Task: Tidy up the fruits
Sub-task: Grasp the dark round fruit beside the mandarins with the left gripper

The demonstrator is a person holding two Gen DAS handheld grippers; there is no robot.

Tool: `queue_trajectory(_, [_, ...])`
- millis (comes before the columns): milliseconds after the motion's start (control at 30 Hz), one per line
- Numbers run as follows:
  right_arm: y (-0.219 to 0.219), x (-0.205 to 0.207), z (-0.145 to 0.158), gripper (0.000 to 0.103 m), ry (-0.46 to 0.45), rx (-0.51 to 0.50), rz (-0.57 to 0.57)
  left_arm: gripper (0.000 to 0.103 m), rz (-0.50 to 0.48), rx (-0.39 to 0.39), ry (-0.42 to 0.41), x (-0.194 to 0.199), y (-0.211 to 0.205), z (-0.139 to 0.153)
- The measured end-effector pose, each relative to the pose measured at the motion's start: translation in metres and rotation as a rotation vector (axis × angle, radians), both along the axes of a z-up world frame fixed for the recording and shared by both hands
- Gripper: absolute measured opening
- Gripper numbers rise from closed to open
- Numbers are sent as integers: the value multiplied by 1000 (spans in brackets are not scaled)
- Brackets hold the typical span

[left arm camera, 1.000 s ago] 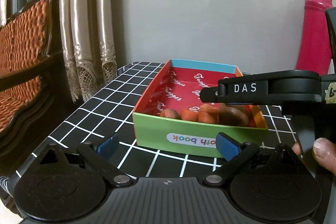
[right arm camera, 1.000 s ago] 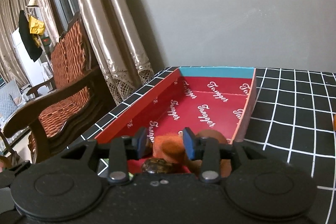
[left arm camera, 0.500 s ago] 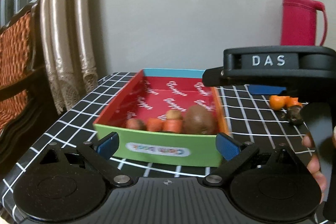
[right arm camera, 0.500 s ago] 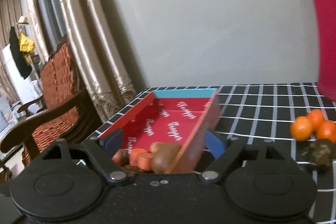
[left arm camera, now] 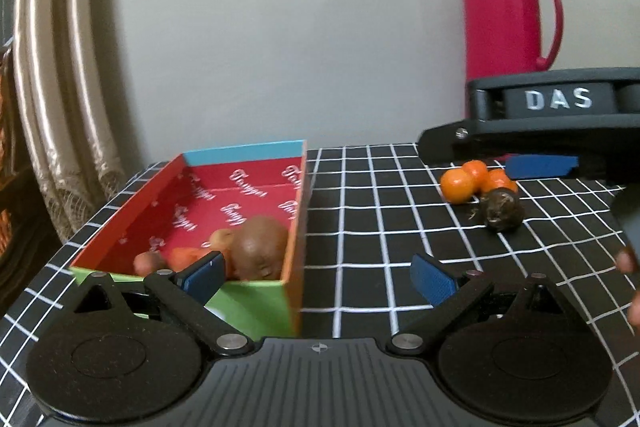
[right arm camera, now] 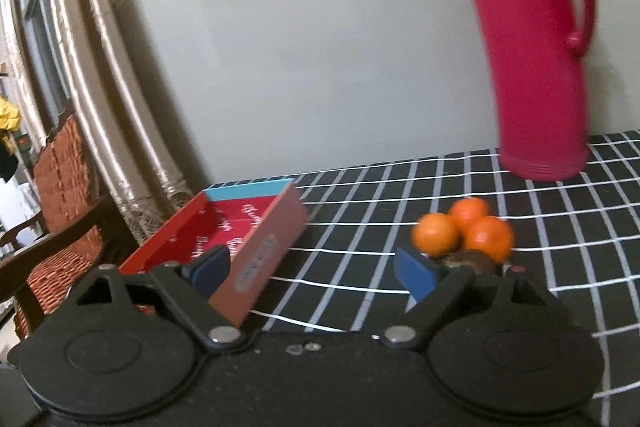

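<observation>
On grid-patterned table (left arm camera: 360,227), far left: red box (left arm camera: 188,183) holding fruit, three oranges (right arm camera: 464,231) at right, left gripper (left arm camera: 320,273) spread, empty, right gripper (right arm camera: 312,269) opening, empty.

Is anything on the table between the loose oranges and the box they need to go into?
Nothing visible. Only bare checked tablecloth lies between the oranges, with the dark fruit beside them, and the box.
</observation>
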State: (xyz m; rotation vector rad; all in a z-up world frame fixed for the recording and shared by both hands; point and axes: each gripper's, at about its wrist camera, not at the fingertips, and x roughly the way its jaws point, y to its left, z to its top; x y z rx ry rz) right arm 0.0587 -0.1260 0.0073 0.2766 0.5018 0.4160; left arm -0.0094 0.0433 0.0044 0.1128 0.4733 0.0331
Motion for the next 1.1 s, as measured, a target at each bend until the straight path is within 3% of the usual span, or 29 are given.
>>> queue_trajectory(633, [-91, -23, -11, 89, 13, 27, -158, 97, -134, -10, 2, 33, -80, -10])
queue_trajectory(733, [-102, -28, -9, 89, 3, 33, -175, 85, -175, 4, 4, 40, -101, -11])
queue_trajectory(900, [-123, -33, -9, 89, 1, 56, -219, 79, -203, 13, 18, 54, -128, -18])
queue_trajectory(1033, [-134, -35, -9, 89, -3, 67, -244, 58, -202, -4, 43, 66, -141, -23])
queue_trajectory(1100, [-138, -35, -10, 89, 2, 72, -249, 57, -198, -22, 66, 74, -144, -25])
